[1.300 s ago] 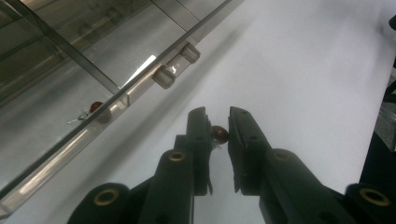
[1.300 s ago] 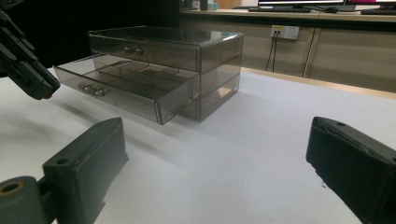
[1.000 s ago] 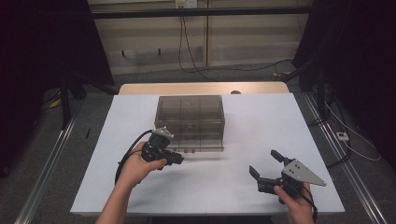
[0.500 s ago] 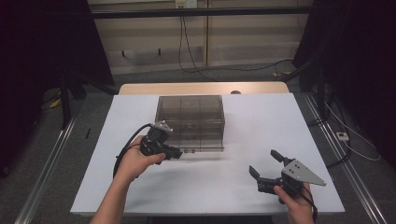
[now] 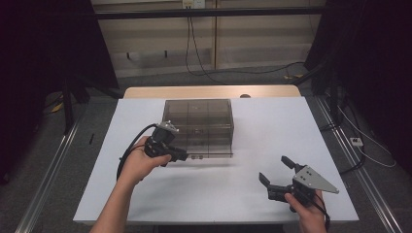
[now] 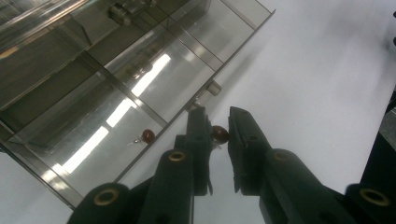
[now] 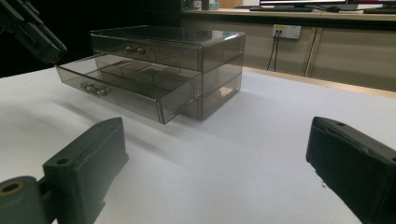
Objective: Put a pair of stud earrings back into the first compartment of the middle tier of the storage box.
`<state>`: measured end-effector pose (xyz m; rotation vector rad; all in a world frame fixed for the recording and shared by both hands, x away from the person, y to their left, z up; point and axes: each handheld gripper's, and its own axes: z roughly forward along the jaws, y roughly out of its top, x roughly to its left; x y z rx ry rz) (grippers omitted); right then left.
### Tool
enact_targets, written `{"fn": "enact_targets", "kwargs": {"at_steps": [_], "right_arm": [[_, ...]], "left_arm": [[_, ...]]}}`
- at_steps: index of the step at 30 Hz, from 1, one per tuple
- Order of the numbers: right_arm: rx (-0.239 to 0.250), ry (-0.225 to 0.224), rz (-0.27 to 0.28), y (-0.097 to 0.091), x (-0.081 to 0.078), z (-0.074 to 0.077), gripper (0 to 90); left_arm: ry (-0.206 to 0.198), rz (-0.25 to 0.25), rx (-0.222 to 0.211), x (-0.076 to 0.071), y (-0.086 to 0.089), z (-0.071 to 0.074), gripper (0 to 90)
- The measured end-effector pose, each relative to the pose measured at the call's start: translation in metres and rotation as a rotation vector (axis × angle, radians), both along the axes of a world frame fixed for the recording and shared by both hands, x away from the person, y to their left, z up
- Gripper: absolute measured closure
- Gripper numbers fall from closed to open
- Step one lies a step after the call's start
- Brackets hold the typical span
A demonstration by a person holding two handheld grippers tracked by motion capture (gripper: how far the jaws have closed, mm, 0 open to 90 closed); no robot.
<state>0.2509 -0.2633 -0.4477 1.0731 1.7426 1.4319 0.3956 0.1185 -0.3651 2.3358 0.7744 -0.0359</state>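
Drawer (image 7: 122,88): light, slippery plastic | left hand-held gripper (image 6: 218,135) is clamping its small knob (image 6: 219,134) | right hand-held gripper (image 5: 278,177) is gaping, lower right.

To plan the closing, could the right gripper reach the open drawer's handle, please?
Probably yes: only bare table lies between the right gripper and the handle; the left gripper sits at the drawer's far corner.

Dim room, grey floor (image 5: 58,160), wood-panel wall (image 5: 160,43)
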Motion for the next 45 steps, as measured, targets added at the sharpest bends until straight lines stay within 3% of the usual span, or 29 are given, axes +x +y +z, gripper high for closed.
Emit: {"fn": "enact_targets", "kwargs": {"at_steps": [27,45], "right_arm": [[0.002,0.0,-0.001,-0.001,0.0,0.0,4.3],[0.0,0.0,0.0,0.0,0.0,0.0,4.2]], "left_arm": [[-0.02,0.044,0.003,0.014,0.006,0.004,79.3],[-0.044,0.082,0.034,0.028,0.013,0.002,79.3]]}}
